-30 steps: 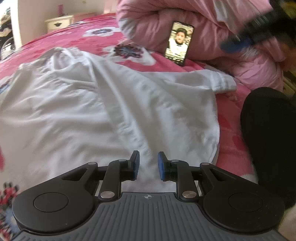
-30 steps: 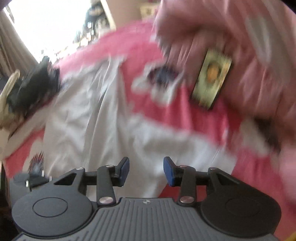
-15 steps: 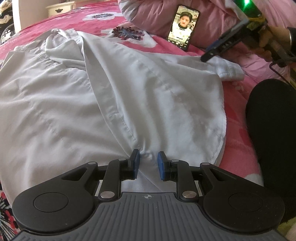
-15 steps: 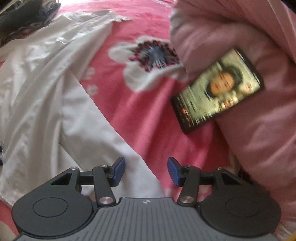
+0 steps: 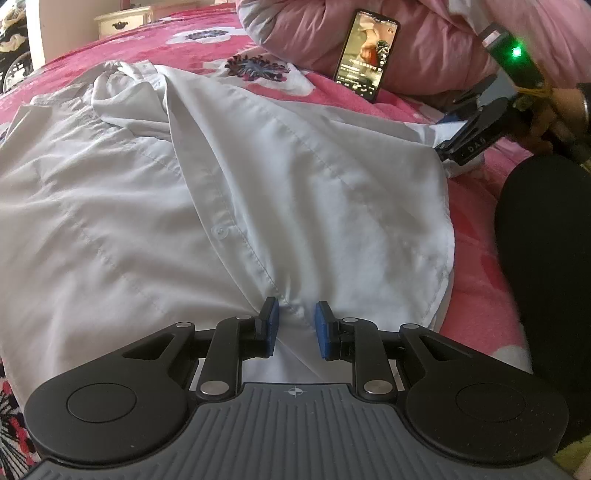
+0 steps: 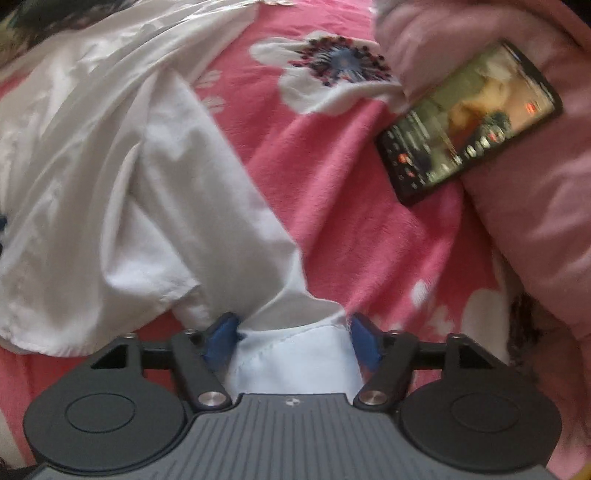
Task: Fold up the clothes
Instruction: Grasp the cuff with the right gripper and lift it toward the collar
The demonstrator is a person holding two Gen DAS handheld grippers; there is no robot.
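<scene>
A white button shirt [image 5: 229, 177] lies spread on a pink flowered bedspread [image 5: 177, 40]. My left gripper [image 5: 295, 326] is open, its blue pads straddling a ridge of the shirt's bottom hem by the button placket. My right gripper [image 6: 291, 341] is open, with the shirt's sleeve cuff [image 6: 295, 354] lying between its jaws; the shirt body [image 6: 110, 184] stretches away to the left. The right gripper also shows in the left wrist view [image 5: 454, 136] at the sleeve end on the far right.
A lit phone [image 5: 367, 53] leans on a pink quilt [image 5: 424, 40]; it also shows in the right wrist view [image 6: 469, 122]. A dark-clothed leg [image 5: 543, 266] rests on the bed at right. A white nightstand [image 5: 122, 20] stands beyond the bed.
My right gripper has come down onto the sleeve end, with the cuff now between its jaws. My left gripper has stayed at the hem, a little closer. The phone's picture has changed.
</scene>
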